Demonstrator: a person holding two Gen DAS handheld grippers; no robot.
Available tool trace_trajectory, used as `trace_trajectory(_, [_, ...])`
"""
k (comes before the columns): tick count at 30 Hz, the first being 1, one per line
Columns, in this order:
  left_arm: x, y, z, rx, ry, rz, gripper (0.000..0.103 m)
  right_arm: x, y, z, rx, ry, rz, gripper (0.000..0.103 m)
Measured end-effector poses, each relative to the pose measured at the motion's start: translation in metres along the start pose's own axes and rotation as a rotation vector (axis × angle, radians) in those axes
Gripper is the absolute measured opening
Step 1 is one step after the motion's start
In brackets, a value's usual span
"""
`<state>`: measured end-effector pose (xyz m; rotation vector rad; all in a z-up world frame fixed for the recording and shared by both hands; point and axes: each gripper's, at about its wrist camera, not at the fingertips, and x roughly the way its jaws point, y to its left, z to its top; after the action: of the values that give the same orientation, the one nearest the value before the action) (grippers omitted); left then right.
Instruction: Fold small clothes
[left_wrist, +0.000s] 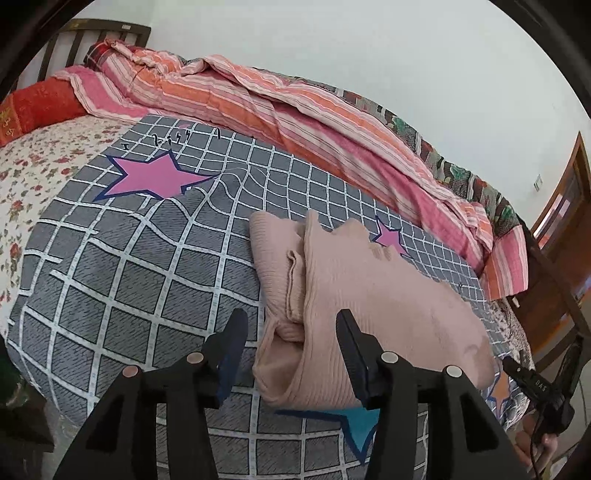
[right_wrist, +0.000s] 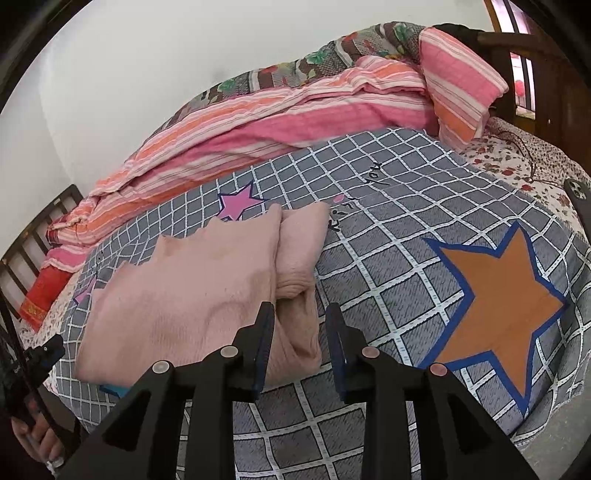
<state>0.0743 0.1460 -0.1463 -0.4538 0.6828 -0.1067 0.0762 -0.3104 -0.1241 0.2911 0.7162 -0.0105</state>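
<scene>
Pink ribbed knit garment lies on the grey checked bedspread, near the front edge of the bed. It is partly folded: one broad panel lies flat on top, and a narrower rolled or doubled section runs beside it. The far edge of the top panel is scalloped. The fabric shows soft creases and is not squared off.

Left tool stands wide apart, its fingers straddling the near end of the garment; whether they touch the cloth cannot be told. Right tool is also apart, somewhat narrower, fingers over the near end of the narrow section, holding nothing visibly.

Surroundings: a striped pink and orange quilt is bunched along the wall side of the bed, well apart from the garment. A red pillow sits at the headboard end. The bedspread carries a pink star and an orange star. A floral sheet shows beyond the bedspread.
</scene>
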Motion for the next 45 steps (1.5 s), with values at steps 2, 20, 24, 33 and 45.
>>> trace_trajectory(2, [0.004, 0.001, 0.004, -0.013, 0.003, -0.005, 0.047, 0.0, -0.001, 0.003, 0.003, -0.003, 0.001, 0.029])
trace_trajectory(20, [0.083, -0.046, 0.05, 0.158, 0.053, 0.027, 0.047, 0.087, 0.03, 0.056, -0.096, 0.044, -0.001, 0.032])
trace_trajectory(24, [0.105, -0.048, 0.06, 0.163, 0.083, 0.058, 0.047, 0.123, 0.035, 0.067, -0.113, 0.104, -0.028, 0.032])
trace_trajectory(33, [0.141, -0.034, 0.066, 0.1, 0.137, 0.101, 0.007, 0.163, 0.046, 0.083, -0.171, 0.203, -0.028, 0.007])
trace_trajectory(45, [0.125, -0.01, 0.059, 0.015, 0.057, 0.092, 0.01, 0.182, 0.052, 0.086, -0.195, 0.19, -0.024, 0.007])
